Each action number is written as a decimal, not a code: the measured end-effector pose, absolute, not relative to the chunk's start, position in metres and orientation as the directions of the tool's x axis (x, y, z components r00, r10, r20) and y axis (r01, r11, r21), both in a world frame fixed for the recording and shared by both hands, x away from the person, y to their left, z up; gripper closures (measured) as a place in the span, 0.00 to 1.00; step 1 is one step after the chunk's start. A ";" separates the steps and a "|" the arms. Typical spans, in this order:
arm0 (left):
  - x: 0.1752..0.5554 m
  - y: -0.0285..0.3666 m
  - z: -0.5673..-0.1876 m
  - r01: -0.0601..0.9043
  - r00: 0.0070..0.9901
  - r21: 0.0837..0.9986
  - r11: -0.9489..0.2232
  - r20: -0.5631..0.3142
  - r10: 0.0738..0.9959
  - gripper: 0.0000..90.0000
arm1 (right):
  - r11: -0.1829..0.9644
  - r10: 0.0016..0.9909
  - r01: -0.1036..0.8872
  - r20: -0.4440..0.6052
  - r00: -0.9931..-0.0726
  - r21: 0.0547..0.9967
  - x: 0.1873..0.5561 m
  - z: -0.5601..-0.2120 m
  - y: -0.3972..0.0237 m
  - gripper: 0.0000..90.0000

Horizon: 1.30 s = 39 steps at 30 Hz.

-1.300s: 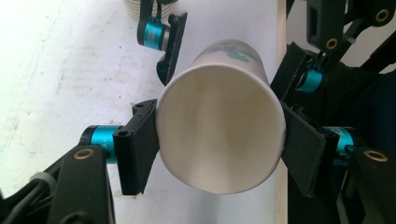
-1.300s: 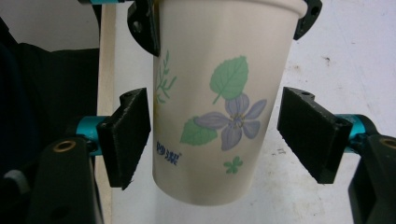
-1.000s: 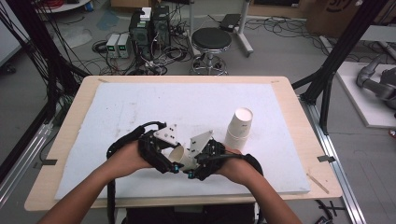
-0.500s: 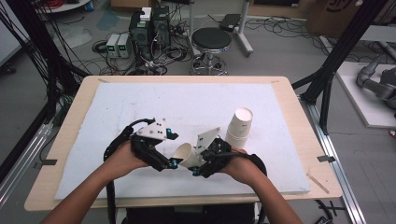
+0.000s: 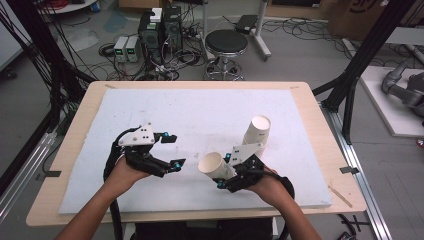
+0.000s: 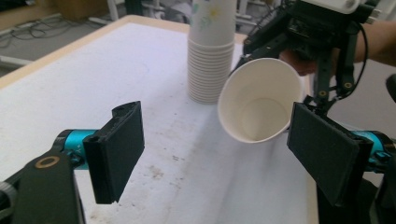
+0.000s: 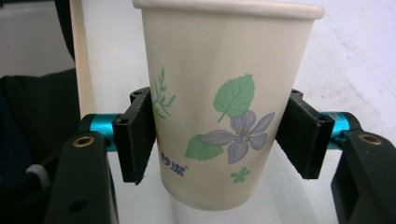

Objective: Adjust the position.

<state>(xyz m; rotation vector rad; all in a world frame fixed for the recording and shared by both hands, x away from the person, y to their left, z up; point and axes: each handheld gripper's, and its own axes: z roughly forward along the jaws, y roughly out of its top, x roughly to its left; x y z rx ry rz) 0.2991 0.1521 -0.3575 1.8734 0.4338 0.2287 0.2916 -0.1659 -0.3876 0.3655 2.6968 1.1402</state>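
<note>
Paper cup (image 5: 216, 166) clamped at its sides in right gripper (image 5: 235, 172), tilted, mouth toward left gripper (image 5: 169, 151), held over the white mat (image 5: 200, 115). Cup stack (image 5: 256, 131) stands on the mat just beyond the cup, close behind right gripper. Left gripper jaws wide apart, just been opening, nothing between them, apart from the cup. Stool (image 5: 227, 47) well beyond the table.

A robotics lab is showing here: a wooden bench (image 5: 70, 150) under a white foam sheet (image 5: 200, 115) is standing inside a black metal frame (image 5: 360, 65), while computer towers (image 5: 160, 25), power boxes (image 5: 125, 47), tangled cables (image 5: 60, 30) and a round stool (image 5: 226, 42) are crowding the grey floor (image 5: 300, 55) behind it.
</note>
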 end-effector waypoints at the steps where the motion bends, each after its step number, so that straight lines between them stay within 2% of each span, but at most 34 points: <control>1: 0.299 0.153 -0.360 0.182 0.912 0.942 -0.282 -0.054 0.407 0.21 | 0.665 0.303 0.154 -0.075 -0.950 0.730 0.291 -0.389 -0.168 0.38; 11: 0.297 0.164 -0.386 0.171 0.874 0.964 -0.201 -0.055 0.483 0.21 | 0.582 0.367 0.163 -0.079 -0.927 0.797 0.282 -0.399 -0.193 0.38; 25: 0.291 0.178 -0.423 0.182 0.822 0.970 -0.164 -0.059 0.566 0.22 | 0.430 0.448 0.169 -0.047 -0.893 0.887 0.274 -0.411 -0.219 0.38; 39: 0.286 0.191 -0.429 0.187 0.799 0.972 -0.139 -0.069 0.597 0.22 | 0.277 0.493 0.166 0.008 -0.870 0.946 0.276 -0.408 -0.226 0.38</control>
